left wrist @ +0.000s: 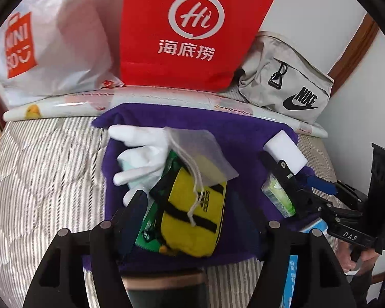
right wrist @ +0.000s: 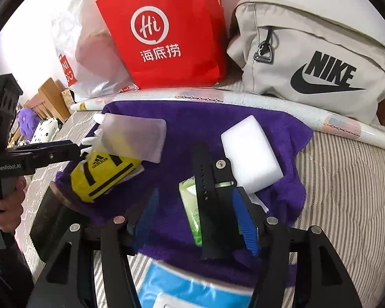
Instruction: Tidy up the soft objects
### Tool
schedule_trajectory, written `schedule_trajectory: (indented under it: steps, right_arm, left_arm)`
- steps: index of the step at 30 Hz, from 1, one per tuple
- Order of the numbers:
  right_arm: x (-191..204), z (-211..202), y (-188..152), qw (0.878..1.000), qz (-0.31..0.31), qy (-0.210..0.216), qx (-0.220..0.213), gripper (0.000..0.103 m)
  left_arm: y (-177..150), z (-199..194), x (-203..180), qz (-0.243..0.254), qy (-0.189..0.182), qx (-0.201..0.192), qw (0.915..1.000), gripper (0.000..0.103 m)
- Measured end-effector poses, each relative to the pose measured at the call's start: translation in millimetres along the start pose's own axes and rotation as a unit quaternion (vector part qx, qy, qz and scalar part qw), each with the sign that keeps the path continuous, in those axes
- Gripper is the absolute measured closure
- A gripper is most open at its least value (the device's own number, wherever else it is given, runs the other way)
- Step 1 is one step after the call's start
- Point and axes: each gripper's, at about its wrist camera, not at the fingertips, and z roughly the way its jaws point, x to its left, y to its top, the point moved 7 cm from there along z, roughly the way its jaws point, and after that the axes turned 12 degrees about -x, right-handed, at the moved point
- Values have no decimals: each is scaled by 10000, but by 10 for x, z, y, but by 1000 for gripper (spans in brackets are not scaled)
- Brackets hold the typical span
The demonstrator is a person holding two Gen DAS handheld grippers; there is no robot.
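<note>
- Closest in: the left gripper [left wrist: 190, 220] has its jaws spread wide, one each side of the yellow sock [left wrist: 192, 215]. The pads don't seem to be pressing on it; the sock just lies on the purple towel [left wrist: 243, 133] between them.
- Right gripper [right wrist: 195, 220] is also spread. A black strap [right wrist: 208, 205] with holes runs up between its fingers, next to the blue pad [right wrist: 246, 220] of the right-hand finger, though I can't tell if it's touching. Nothing looks pinched.
- Under the strap, between those fingers, there's a green wipes pack [right wrist: 190, 205] lying on the towel. Nearer the camera, under that gripper, a light blue packet [right wrist: 192, 287] pokes out from the towel's edge.
- Just past the left gripper's tips: a frosted drawstring pouch [left wrist: 200, 151] lies partly over the sock's far end, its white cord trailing down the sock. Off to the left of that is a white glove [left wrist: 138, 148] with some tissue under it, and green packaging under the sock.
- Just beyond the right gripper's right fingertip: a white sponge block [right wrist: 251, 154], flat on the towel.
- The whole pile lies on a striped bedcover [left wrist: 43, 179].
- Further out, a rolled-up patterned sheet [left wrist: 71, 102] lies across the far edge of the towel.
- At the back against the wall: a white Miniso bag [left wrist: 56, 46], a red Hi bag [left wrist: 192, 30] and a beige Nike bag [right wrist: 315, 61].
</note>
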Motion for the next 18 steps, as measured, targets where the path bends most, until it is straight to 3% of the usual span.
schedule_trajectory:
  steps: [7,11,18]
  right_arm:
    - [105,-350,6,9997,156,-130,-106,39]
    - [153,-660,-29,9989,361,-228,-194,30]
    - [310,-1209,-195,9976,399,-455,-346,30]
  left_arm:
    - [-79,-427,-39,47,106,-224,9997,34]
    - [-170,-725,-194,197,158,-298,9992,17]
    - [-381,-1312,-571,478,167,-662,9965,17]
